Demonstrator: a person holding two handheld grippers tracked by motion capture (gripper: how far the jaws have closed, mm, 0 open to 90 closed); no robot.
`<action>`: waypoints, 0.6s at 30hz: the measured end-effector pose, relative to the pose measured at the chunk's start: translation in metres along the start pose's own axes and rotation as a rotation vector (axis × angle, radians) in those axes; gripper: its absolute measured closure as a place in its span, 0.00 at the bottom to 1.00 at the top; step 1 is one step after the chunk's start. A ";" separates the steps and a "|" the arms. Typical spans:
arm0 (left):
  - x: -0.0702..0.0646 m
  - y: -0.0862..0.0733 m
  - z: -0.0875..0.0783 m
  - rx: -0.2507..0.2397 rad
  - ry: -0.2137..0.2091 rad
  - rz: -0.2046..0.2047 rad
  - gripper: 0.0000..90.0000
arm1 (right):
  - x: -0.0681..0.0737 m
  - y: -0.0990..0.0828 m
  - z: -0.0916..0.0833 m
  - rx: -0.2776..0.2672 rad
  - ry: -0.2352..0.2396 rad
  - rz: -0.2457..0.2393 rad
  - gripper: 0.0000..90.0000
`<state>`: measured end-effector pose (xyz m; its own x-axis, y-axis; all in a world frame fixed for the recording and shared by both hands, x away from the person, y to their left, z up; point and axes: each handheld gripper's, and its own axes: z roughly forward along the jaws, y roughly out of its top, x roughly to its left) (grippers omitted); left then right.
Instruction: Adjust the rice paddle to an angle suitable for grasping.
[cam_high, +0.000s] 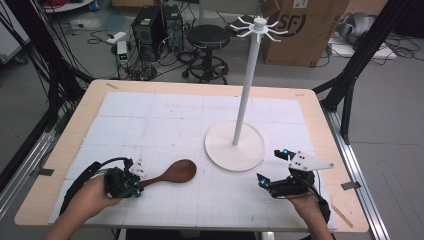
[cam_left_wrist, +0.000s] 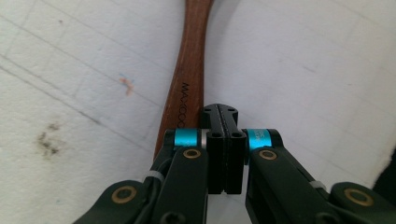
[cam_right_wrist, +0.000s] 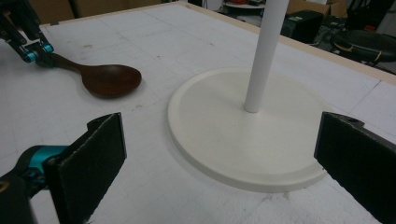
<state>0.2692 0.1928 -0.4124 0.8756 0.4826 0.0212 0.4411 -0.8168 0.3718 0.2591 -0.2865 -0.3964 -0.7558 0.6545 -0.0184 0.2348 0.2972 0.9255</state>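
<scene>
left fingers (cam_left_wrist: 224, 116) closed beside wooden spoon (cam_left_wrist: 189, 88) handle

spoon (cam_high: 175, 173): dark reddish-brown wood, one piece, smooth finish
bowl: oval and shallow, faces up, darker than the handle
handle: slim, flares a bit toward the end, with small lettering stamped along it that reads something like "MAXCOO"
pose: lying flat, bowl pointing toward the middle of the table, handle running back to the near left
spot: on the white gridded mat, near-left part, a short way left of the white stand's round base
</scene>
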 end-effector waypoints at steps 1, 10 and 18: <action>0.002 0.001 0.000 0.006 0.000 0.001 1.00 | 0.000 0.000 0.000 0.001 0.000 0.004 0.01; 0.014 0.006 0.000 0.005 0.012 -0.013 1.00 | -0.002 -0.002 -0.002 -0.001 -0.005 0.004 0.01; 0.014 0.009 -0.012 -0.043 0.011 0.024 1.00 | -0.002 -0.002 -0.001 0.001 -0.005 0.006 0.01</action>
<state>0.2833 0.1962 -0.3975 0.8835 0.4666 0.0409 0.4109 -0.8140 0.4106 0.2591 -0.2891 -0.3976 -0.7513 0.6598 -0.0142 0.2402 0.2935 0.9253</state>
